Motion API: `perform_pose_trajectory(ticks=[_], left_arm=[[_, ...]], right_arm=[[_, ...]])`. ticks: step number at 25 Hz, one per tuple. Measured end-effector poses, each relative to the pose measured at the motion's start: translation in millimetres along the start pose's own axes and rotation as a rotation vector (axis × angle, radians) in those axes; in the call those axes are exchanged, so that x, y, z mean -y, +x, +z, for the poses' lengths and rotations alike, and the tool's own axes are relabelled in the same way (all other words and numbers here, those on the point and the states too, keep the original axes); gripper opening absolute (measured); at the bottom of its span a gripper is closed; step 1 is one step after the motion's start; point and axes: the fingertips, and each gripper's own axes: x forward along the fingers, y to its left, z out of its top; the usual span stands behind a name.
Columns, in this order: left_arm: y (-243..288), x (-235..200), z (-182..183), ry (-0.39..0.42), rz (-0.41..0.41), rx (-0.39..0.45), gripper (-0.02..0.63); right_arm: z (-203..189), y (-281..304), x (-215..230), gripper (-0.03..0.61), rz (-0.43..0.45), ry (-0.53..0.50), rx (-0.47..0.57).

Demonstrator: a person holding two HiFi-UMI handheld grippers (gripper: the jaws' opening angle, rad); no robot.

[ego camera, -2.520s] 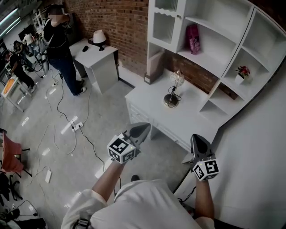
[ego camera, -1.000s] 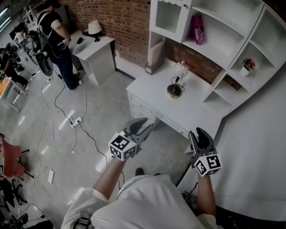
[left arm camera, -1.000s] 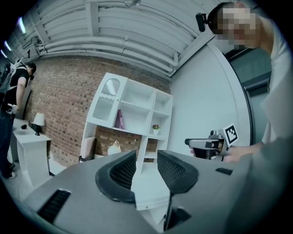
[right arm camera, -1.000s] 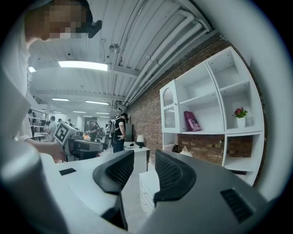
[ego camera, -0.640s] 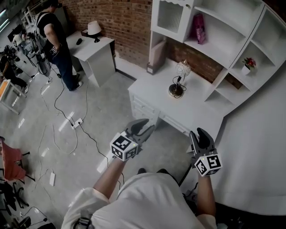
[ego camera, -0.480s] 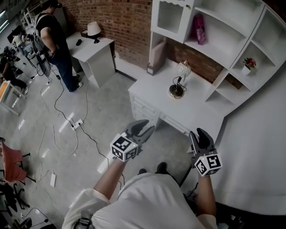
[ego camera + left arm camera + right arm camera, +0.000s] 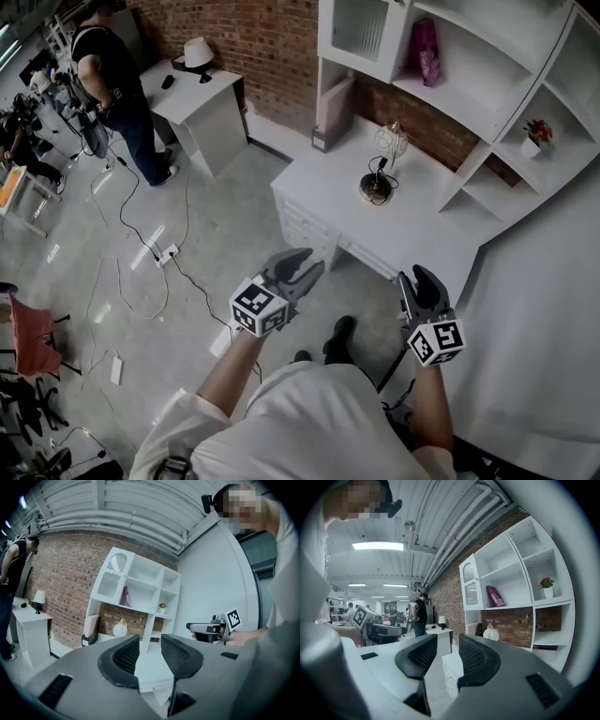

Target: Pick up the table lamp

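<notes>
A small table lamp [image 7: 378, 180] with a round dark base and a clear, wire-like top stands on the white desk [image 7: 412, 234], its cord coiled at the base. It shows small between and beyond the jaws as the lamp [image 7: 120, 629] in the left gripper view, and as the lamp [image 7: 491, 632] in the right gripper view. My left gripper [image 7: 302, 266] hangs over the floor short of the desk's front, open with nothing between its jaws. My right gripper [image 7: 419, 280] is near the desk's front right corner, also open and holding nothing. Both are well short of the lamp.
A white shelf unit [image 7: 469, 66] behind the desk holds a pink bag [image 7: 427, 39] and a potted flower [image 7: 537, 136]. At far left, a small white table [image 7: 202, 98] carries a white-shaded lamp [image 7: 198, 54], beside a standing person [image 7: 117, 89]. Cables and a power strip [image 7: 169, 253] cross the floor.
The view has shifted a little toward the desk, and a dark shoe now shows stepping forward below the grippers. Both grippers keep their jaw gaps and have dropped slightly.
</notes>
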Motion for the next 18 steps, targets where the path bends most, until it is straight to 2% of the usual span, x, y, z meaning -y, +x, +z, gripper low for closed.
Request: perform_pose_trajectory(ticks=[18], left_arm=[[151.0,-59.1,5.1,-0.031,0.045,-0.042,0.153]], right_arm=[[-6.1,102.3,137.5,0.158,0.074,0.03,-0.044]])
